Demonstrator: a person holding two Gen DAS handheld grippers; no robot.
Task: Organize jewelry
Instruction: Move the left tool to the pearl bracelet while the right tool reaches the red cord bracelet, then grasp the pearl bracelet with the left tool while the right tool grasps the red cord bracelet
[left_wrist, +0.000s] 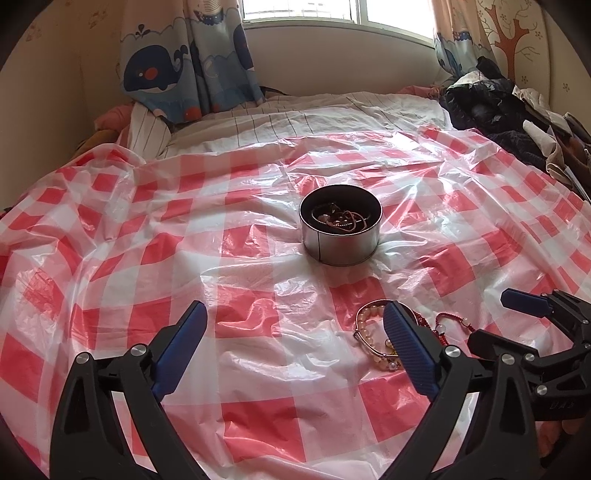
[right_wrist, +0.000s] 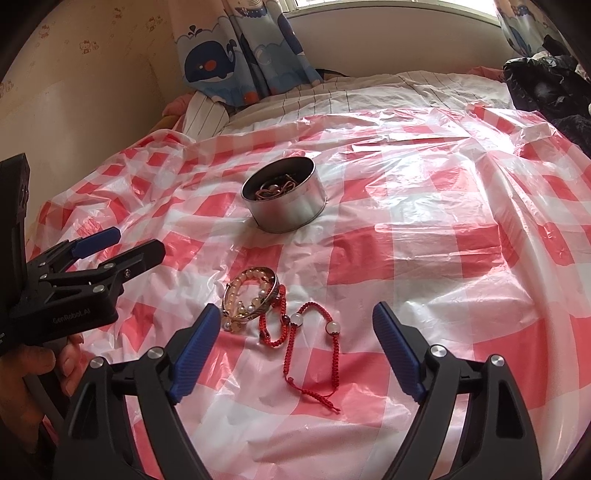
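Both grippers released above the checked plastic sheet (right_wrist: 406, 206)

Left gripper (left_wrist: 295, 317) and right gripper (right_wrist: 291, 317) gape empty; pearl bracelet (right_wrist: 247, 295) touches red cord bracelet (right_wrist: 314, 332), round tin (right_wrist: 286, 199) beyond.

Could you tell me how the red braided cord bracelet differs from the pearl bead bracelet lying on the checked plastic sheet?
The red braided cord bracelet is thin and sprawls loosely, its tail trailing; the pearl bead bracelet is chunkier and coiled into a compact ring. The cord carries a few beads; the other is mostly beads. Both lie outside the round metal tin, touching.

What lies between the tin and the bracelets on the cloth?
Nothing: between the tin and the bracelets only bare checked cloth shows, clearest in the right wrist view.
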